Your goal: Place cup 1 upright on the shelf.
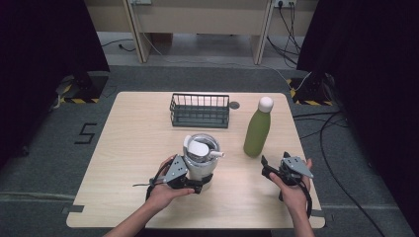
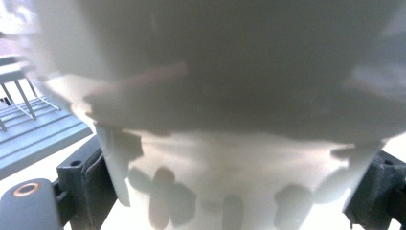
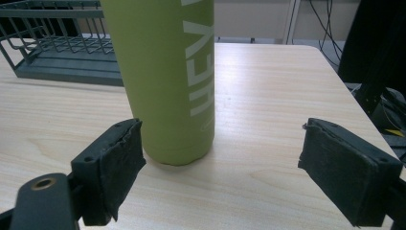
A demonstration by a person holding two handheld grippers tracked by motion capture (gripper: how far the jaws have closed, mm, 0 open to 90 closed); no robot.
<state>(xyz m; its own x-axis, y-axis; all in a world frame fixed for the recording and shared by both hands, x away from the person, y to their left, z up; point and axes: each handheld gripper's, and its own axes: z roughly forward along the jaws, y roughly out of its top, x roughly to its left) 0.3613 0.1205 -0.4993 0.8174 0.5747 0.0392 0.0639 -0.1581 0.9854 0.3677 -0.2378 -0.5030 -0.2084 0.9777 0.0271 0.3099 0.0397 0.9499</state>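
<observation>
A white cup (image 1: 201,153) with a grey pattern, a lid and a short spout stands at the table's front middle. My left gripper (image 1: 200,181) is shut on its lower part, one jaw on each side. In the left gripper view the cup (image 2: 230,96) looms blurred and very close above my left gripper (image 2: 234,191). A green bottle (image 1: 257,133) with a white cap stands upright to the cup's right. My right gripper (image 1: 274,165) is open just in front of the bottle and slightly right of it. In the right gripper view the bottle (image 3: 163,72) stands beyond the left jaw of my right gripper (image 3: 225,146), untouched.
A dark wire basket (image 1: 200,111) sits at the back middle of the wooden table (image 1: 133,148), and the basket (image 3: 52,48) lies left of the bottle. A small round hole (image 1: 234,105) is beside it. The table's right edge is close to my right hand.
</observation>
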